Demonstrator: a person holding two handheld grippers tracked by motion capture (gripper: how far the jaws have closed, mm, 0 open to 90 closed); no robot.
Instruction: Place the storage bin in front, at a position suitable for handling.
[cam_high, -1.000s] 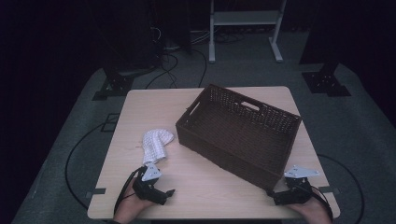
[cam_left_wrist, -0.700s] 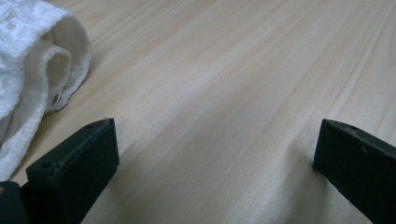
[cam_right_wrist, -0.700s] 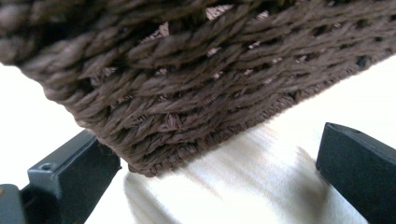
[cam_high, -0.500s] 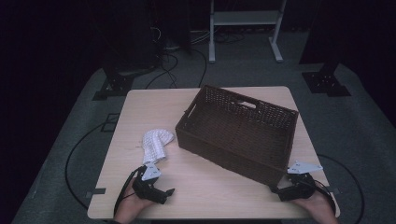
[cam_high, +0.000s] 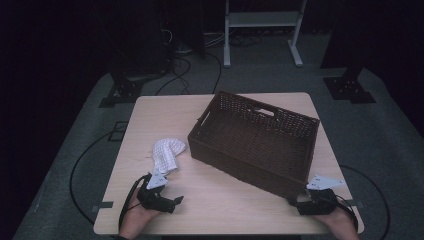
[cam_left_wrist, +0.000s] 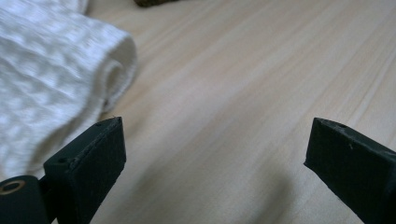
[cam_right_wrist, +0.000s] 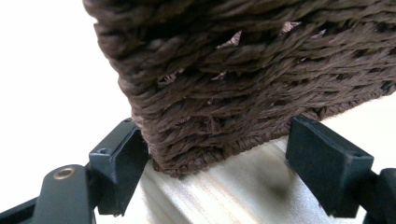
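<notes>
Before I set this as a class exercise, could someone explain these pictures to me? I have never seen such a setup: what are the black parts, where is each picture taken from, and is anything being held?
A person sits at a wooden table and holds a hand-worked grasping tool in each hand, each with two black jaws. There is no robot arm.

The high view looks down from above the person's side. It shows the left tool, the right tool, a dark brown woven basket and a white knitted cloth beside it.

The other two pictures come from cameras riding on the tools. In the left gripper view the jaws stand wide apart over bare wood, with the cloth just to one side; nothing is held. In the right gripper view the jaws straddle the basket's near corner. They have just been closing; one jaw looks to touch the weave, the other stands clear, so it is not gripped yet.
</notes>
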